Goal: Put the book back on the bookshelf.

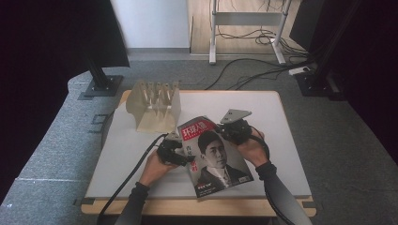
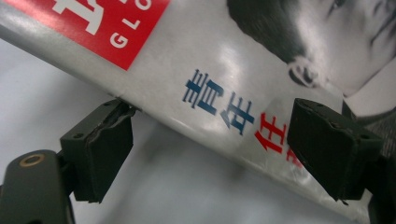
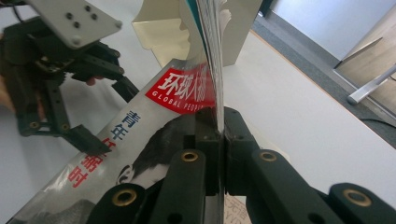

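Glossy paper catches the light on a magazine with a red title block and a black-and-white portrait on its cover; it sits over the near middle of the pale grey desk, tilted and partly lifted rather than flat. Right tongs are clamped on the magazine's far right edge; in the right gripper view the two black jaws press together with the thin stack of pages standing on edge between them. Left tongs stand apart at the magazine's left edge; in the left gripper view one jaw sits under the cover's edge at the left, the other lies against the printed cover at the right, with a wide gap between them. From the high view the left hand and right hand come in from the near side, dark sleeves on both forearms; a cream slotted rack stands upright toward the far left of the desk, just beyond the magazine's top corner.
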{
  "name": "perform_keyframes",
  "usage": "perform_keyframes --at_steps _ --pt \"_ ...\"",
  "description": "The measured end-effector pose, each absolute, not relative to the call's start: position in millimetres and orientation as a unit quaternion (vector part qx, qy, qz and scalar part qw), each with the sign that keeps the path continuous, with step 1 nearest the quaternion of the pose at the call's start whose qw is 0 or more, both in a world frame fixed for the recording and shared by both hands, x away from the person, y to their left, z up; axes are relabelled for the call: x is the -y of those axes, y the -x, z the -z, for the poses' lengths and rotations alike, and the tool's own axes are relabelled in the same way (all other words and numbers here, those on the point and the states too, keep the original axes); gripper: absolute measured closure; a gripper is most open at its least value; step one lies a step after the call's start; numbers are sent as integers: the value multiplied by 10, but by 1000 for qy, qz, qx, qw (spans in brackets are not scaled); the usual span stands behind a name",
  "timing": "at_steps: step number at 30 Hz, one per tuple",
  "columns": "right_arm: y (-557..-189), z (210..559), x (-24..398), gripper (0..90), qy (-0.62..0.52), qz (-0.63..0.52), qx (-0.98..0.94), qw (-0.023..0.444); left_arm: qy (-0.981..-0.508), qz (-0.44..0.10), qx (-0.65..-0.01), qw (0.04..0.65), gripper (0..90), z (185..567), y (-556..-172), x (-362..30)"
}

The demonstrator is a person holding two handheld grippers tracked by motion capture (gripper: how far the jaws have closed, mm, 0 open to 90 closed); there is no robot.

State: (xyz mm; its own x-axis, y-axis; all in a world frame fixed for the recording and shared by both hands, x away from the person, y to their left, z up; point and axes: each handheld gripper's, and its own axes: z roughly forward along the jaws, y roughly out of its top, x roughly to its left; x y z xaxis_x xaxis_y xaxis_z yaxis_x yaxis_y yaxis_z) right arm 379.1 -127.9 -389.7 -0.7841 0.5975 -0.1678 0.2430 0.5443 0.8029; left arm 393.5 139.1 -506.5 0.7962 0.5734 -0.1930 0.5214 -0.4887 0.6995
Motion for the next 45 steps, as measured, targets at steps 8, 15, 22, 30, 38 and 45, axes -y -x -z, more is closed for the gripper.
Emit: perform_keyframes --at_steps 8,15,22,30,38,45 --pt "-3787 3868 1309 858 -242 -421 -847 215 -869 -76 -299 387 175 4922 -3943 -1315" --pt "-3759 3759 1352 857 -237 -434 -840 225 -861 -128 -294 395 319 4704 -3931 -1242" --pt "-3751 3688 1390 855 -234 -438 -836 233 -861 -150 -285 394 447 4486 -3934 -1213" --pt "-3796 3625 1387 851 -235 -437 -835 237 -853 -131 -304 404 603 4313 -3981 -1237" --pt "-3847 3570 1465 839 -249 -443 -827 239 -832 -122 -316 439 743 4190 -4008 -1328" --pt "-3888 3516 1536 826 -261 -451 -817 247 -815 -184 -294 465 816 3957 -3911 -1406"
